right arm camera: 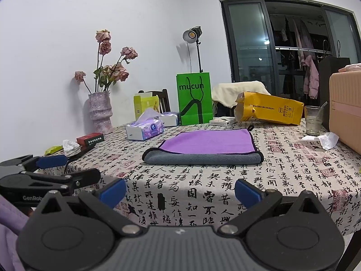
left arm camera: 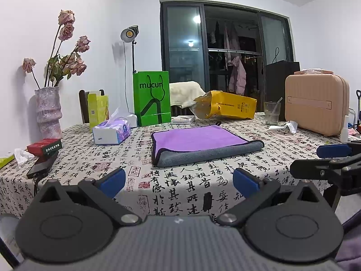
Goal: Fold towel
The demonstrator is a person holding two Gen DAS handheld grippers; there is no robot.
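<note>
A purple towel (left arm camera: pixel 194 139) with a grey underside lies folded over on the table, its grey fold facing me; it also shows in the right wrist view (right arm camera: pixel 209 143). My left gripper (left arm camera: pixel 179 181) is open and empty, held near the table's front edge, short of the towel. My right gripper (right arm camera: pixel 180 190) is open and empty too, also in front of the towel. The right gripper's fingers (left arm camera: pixel 334 151) show at the right of the left wrist view; the left gripper's fingers (right arm camera: pixel 50 161) show at the left of the right wrist view.
On the calligraphy tablecloth (left arm camera: pixel 180 180) stand a tissue pack (left arm camera: pixel 111 132), a green bag (left arm camera: pixel 152 98), a yellow bag (left arm camera: pixel 227 107), a glass (left arm camera: pixel 271 113), a beige case (left arm camera: pixel 315 103), a vase with dried roses (left arm camera: pixel 48 110), a red box (left arm camera: pixel 45 145) and a phone (left arm camera: pixel 41 164).
</note>
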